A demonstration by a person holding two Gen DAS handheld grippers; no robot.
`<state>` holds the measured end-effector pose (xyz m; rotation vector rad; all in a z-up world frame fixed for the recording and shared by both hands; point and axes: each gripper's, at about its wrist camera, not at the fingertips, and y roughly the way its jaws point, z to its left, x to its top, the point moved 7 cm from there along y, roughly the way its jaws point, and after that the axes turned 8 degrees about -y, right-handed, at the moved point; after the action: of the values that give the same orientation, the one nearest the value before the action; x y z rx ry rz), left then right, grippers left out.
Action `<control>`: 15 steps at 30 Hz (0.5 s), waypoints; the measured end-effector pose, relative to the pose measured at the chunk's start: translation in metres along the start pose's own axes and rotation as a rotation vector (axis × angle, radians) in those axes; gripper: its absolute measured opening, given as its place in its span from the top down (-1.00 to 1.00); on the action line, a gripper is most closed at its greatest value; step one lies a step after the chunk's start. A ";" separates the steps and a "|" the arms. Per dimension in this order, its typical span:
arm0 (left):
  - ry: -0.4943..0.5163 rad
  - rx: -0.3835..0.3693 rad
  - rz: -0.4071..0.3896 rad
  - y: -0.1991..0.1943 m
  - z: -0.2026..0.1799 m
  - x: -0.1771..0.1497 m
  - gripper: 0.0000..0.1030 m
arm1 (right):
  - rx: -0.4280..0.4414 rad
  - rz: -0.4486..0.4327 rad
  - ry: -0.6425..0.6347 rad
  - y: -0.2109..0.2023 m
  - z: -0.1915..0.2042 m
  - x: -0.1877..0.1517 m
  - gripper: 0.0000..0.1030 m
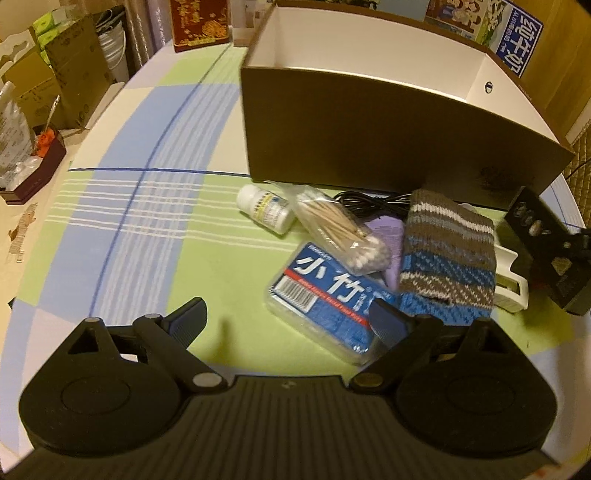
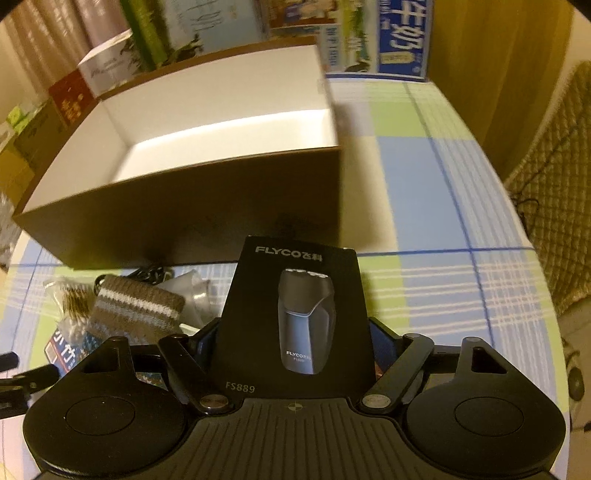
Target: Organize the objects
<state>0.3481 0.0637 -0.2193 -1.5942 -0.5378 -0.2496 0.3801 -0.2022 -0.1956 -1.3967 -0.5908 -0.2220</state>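
Note:
A large open cardboard box (image 1: pixel 369 136) with a white, bare inside (image 2: pixel 229 122) stands on the checked tablecloth. In front of it lies a pile: a white pill bottle (image 1: pixel 265 208), a bag of cotton swabs (image 1: pixel 340 230), a blue toothpick case (image 1: pixel 327 295), a striped knitted sock (image 1: pixel 448 258), a purple item (image 1: pixel 389 240), a black cable (image 1: pixel 369 203) and a white plastic piece (image 1: pixel 511 273). My left gripper (image 1: pixel 291 319) hangs open just before the toothpick case. My right gripper (image 2: pixel 291 339) is shut on a black FLYCO shaver box (image 2: pixel 295 317), held near the big box's front wall.
Cartons, a red box (image 1: pixel 195 22) and a milk carton (image 1: pixel 517 37) line the table's far edge. A dark tray with a spoon (image 1: pixel 37 162) sits off the left side. A quilted chair back (image 2: pixel 554 184) stands at the right. Open tablecloth (image 1: pixel 147 221) stretches left of the pile.

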 end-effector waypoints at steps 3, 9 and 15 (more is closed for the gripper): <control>-0.016 -0.003 0.014 0.010 -0.007 0.002 -0.80 | -0.006 -0.013 0.020 -0.008 -0.009 0.000 -0.49; -0.049 0.007 0.031 0.024 -0.018 0.008 -0.82 | -0.016 -0.028 0.053 -0.018 -0.023 -0.002 -0.49; -0.090 0.042 0.066 0.039 -0.022 0.014 -0.81 | -0.015 -0.024 0.075 -0.020 -0.030 -0.008 -0.49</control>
<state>0.3827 0.0438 -0.2450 -1.5846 -0.5549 -0.1164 0.3720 -0.2359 -0.1845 -1.3905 -0.5451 -0.2974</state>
